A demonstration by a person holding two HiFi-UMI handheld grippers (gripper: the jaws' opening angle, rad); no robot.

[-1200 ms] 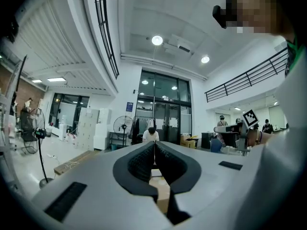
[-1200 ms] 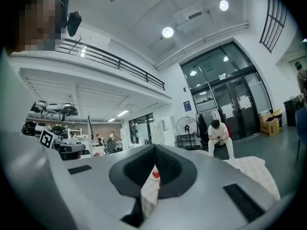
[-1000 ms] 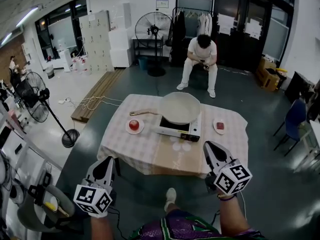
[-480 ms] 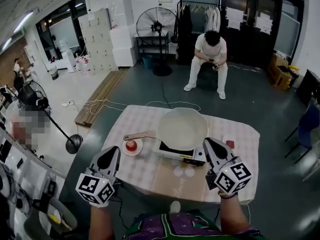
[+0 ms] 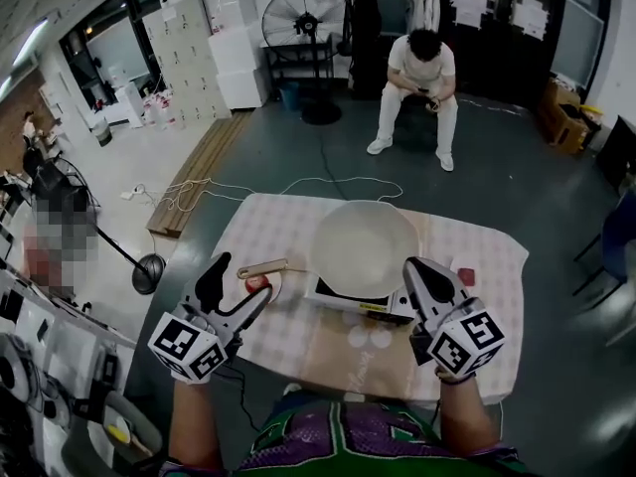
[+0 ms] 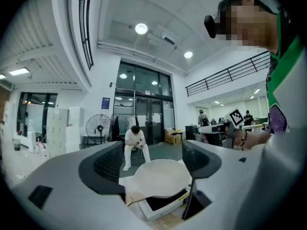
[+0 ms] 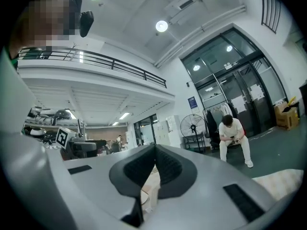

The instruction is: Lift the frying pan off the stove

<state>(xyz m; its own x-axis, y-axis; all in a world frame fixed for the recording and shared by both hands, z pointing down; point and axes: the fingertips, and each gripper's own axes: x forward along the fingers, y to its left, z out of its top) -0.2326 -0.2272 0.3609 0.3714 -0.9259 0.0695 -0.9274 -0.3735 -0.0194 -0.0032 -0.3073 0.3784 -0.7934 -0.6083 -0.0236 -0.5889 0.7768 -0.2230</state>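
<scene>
A white frying pan sits on a portable stove on the checked table; its wooden handle points left. My left gripper hangs over the table's near left edge, short of the handle. Its jaws are opening and nothing is between them. In the left gripper view the pan and stove show through the gap of the left gripper, farther off. My right gripper is shut beside the stove's near right corner, holding nothing; the right gripper has its pads pressed together.
A small plate with a red item lies left of the stove, and another red item lies to its right. A person sits on a chair beyond the table. A standing fan's base and a low bench are on the left.
The left gripper's jaws have gone from shut to wide apart. Both grippers and the head have come closer to the table and the pan.
</scene>
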